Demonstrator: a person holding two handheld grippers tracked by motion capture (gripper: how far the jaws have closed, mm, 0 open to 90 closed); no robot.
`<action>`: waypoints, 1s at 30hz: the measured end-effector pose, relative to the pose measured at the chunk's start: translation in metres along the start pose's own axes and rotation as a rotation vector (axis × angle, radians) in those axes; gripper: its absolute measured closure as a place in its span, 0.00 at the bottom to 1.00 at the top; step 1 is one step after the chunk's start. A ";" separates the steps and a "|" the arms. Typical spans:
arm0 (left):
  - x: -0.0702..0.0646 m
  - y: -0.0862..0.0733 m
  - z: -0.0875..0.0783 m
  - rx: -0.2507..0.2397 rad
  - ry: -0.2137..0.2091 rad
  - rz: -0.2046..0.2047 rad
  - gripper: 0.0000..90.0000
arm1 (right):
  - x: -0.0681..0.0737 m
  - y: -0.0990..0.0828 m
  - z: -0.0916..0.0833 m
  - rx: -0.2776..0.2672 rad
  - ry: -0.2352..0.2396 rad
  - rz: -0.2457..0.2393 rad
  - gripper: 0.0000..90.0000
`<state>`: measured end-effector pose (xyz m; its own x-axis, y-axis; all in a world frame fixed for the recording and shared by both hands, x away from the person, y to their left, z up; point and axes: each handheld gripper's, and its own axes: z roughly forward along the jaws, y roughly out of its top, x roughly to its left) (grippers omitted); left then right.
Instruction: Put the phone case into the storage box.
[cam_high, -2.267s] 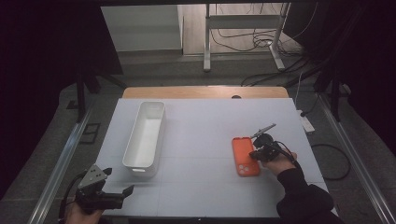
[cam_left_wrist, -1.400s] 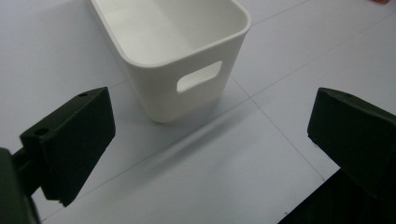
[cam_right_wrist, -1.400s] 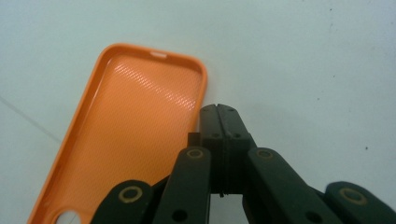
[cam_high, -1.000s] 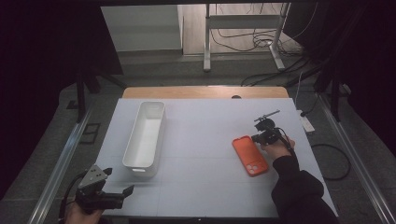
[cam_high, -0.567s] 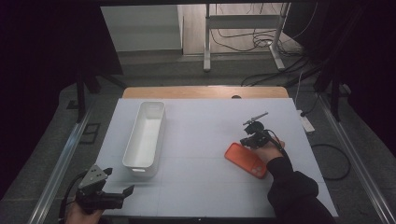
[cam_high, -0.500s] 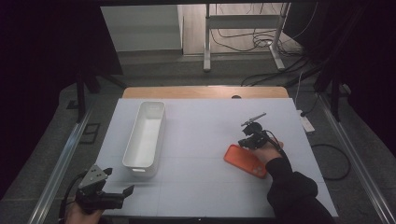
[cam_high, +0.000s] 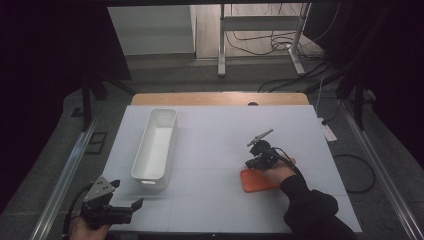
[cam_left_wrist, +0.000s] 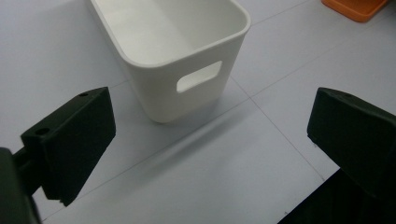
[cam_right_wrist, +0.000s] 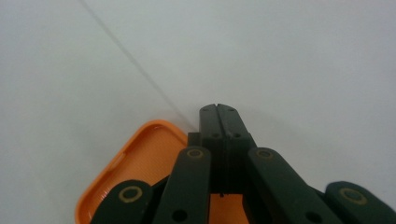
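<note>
- On the white table (cam_high: 210, 150), right of middle, an orange lid (cam_high: 257, 181) is lying flat, rim up, with its near end passing under the right hand (cam_high: 278, 172).
- Right gripper (cam_high: 254, 162) is standing over the lid's far edge; in the right gripper view (cam_right_wrist: 218, 112) its jaws are pressed tight together, tips touching the table just past the lid (cam_right_wrist: 144, 168). Nothing is showing between them, so it is pushing or dragging the lid at most, not pinching it.
- Left gripper (cam_high: 131, 207) is waiting at the table's near left corner, jaws spread wide and holding nothing; in the left gripper view (cam_left_wrist: 210, 158) it is looking at the bin.
- White bin (cam_high: 155, 146) is sitting lengthwise left of middle, well apart from the lid, and appearing empty; a handle slot (cam_left_wrist: 199, 76) is cut in its near end wall.
- Handling, as a judgement: the lid is looking light, thin and somewhat flexible, with a ribbed inner face and a low raised rim. It is likely sliding easily on the smooth top.
- Best hold: the rim at a short end or a corner, one jaw inside and one outside, since the flat face is offering nothing to pinch.
- Writing: no brand, label or lettering is showing on lid, bin or table.
</note>
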<state>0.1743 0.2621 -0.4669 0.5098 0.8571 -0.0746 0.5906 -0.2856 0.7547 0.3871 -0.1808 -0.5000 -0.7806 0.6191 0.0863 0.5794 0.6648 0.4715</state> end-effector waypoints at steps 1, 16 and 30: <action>0.000 0.000 0.000 0.000 0.000 0.000 0.02 | 0.002 -0.001 -0.001 0.004 0.004 -0.005 0.99; 0.000 0.000 0.000 -0.001 0.001 0.000 0.02 | -0.009 -0.023 -0.035 -0.053 -0.044 0.026 0.99; -0.001 0.001 0.001 0.004 0.001 0.008 0.02 | -0.044 -0.061 -0.046 0.014 -0.117 0.146 0.99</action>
<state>0.1747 0.2610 -0.4667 0.5138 0.8552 -0.0678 0.5887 -0.2940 0.7530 0.3751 -0.2674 -0.4922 -0.6559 0.7532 0.0499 0.6884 0.5697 0.4490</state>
